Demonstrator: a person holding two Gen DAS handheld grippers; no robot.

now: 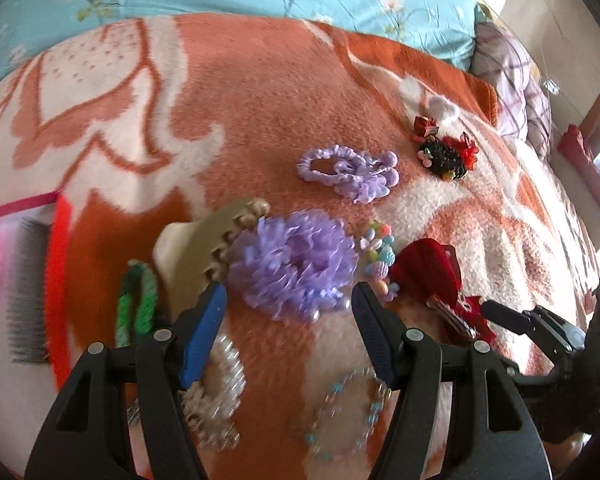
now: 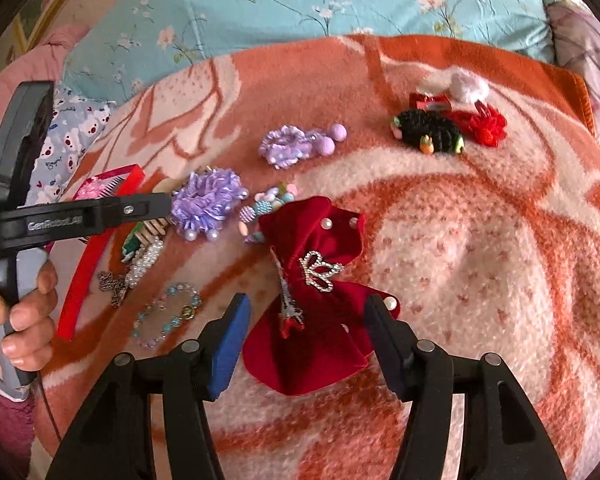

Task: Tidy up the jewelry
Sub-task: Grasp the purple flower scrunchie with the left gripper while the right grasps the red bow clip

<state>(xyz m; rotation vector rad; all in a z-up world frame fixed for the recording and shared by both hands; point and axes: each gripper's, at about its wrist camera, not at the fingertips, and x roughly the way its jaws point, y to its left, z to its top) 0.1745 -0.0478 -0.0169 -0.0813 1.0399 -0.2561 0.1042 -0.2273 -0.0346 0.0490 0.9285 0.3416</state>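
Note:
Hair accessories lie on an orange and cream blanket [image 1: 260, 100]. My left gripper [image 1: 288, 300] is open, its fingers either side of a fluffy purple scrunchie [image 1: 296, 264], which also shows in the right wrist view [image 2: 206, 200]. My right gripper [image 2: 306, 312] is open, straddling a red velvet bow [image 2: 320, 304] with a small crown charm [image 2: 320, 274]. The bow shows in the left wrist view [image 1: 428, 272]. Neither gripper holds anything.
A lilac scrunchie [image 1: 348, 170], a black and red clip group [image 1: 446, 150], a beige claw clip [image 1: 204, 248], a pastel bead bracelet [image 1: 380, 258], a blue bead bracelet [image 2: 168, 314], a pearl bracelet [image 2: 144, 264], a red headband [image 2: 88, 268] and a comb [image 1: 28, 292] lie around. A teal floral quilt [image 2: 300, 0] lies behind.

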